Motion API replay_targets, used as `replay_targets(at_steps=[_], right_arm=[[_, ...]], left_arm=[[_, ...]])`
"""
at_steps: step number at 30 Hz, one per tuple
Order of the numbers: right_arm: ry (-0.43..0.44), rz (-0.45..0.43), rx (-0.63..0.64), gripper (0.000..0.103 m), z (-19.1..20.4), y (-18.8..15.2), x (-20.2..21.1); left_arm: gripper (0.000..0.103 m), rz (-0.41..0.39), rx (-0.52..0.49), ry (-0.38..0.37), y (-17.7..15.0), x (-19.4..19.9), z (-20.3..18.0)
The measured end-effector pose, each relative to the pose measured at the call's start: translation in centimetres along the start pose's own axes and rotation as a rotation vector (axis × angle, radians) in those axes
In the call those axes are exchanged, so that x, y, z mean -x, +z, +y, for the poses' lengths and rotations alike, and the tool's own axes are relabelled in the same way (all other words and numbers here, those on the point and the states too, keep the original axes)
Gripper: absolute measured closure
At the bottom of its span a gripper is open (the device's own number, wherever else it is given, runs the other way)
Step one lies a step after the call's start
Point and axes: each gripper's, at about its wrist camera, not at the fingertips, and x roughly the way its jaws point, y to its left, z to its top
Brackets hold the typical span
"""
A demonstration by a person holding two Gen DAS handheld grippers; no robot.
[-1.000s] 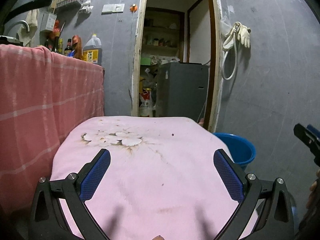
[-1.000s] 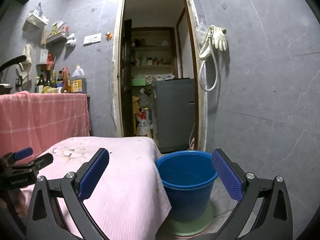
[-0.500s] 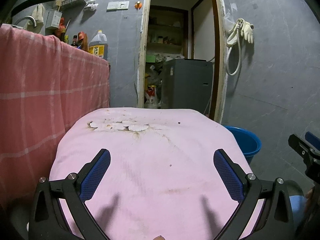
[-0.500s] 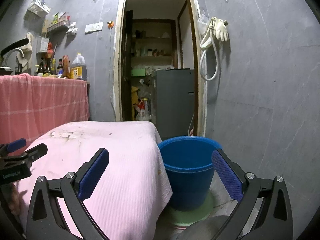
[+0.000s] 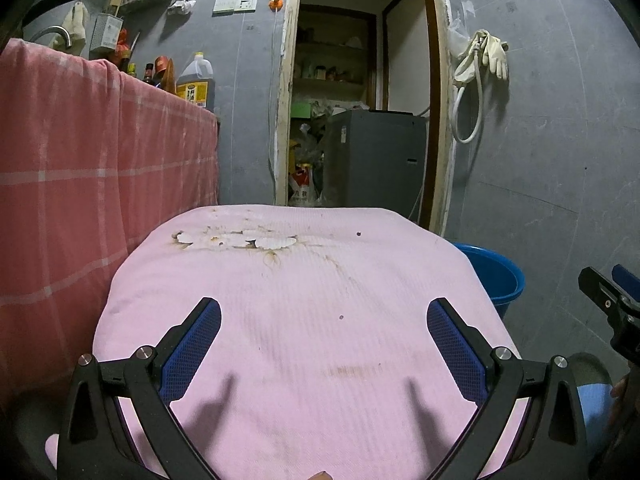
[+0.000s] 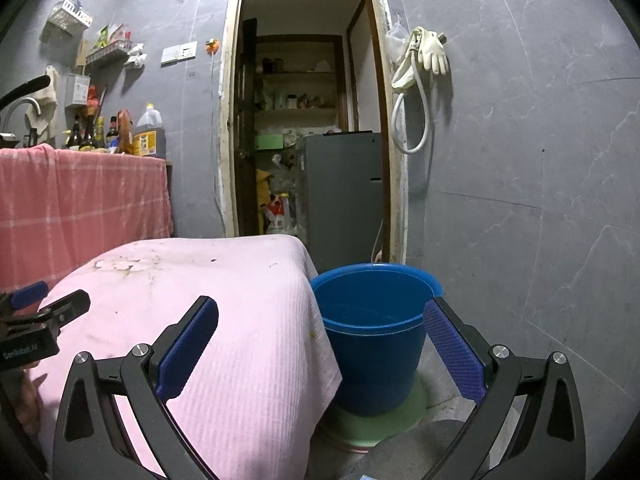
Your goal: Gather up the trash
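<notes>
My left gripper [image 5: 320,344] is open and empty, low over a table covered with a stained pink cloth [image 5: 304,320]. My right gripper [image 6: 320,344] is open and empty, over the table's right edge [image 6: 256,320], beside a blue bucket [image 6: 372,340] on the floor. The bucket [image 5: 496,276] also shows in the left wrist view, right of the table. I see no loose trash on the cloth, only white flower print and brown stains [image 5: 240,240]. Each gripper shows at the edge of the other's view.
A counter draped in red checked cloth [image 5: 100,168] stands at the left with bottles [image 5: 196,84] on it. An open doorway [image 5: 360,100] behind the table shows a grey appliance [image 5: 372,156] and shelves. Grey walls; gloves and a hose [image 5: 484,60] hang at right.
Both grippers have dropped lower and tilted up slightly, so the table and bucket sit lower in view. Both stay open and empty.
</notes>
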Motion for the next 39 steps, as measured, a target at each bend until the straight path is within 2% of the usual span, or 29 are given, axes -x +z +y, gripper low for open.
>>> replay_targets(at_steps=[39], right_arm=[[0.004, 0.008, 0.011, 0.000, 0.15, -0.17, -0.24]], left_arm=[[0.002, 0.010, 0.015, -0.001, -0.12, -0.02, 0.49]])
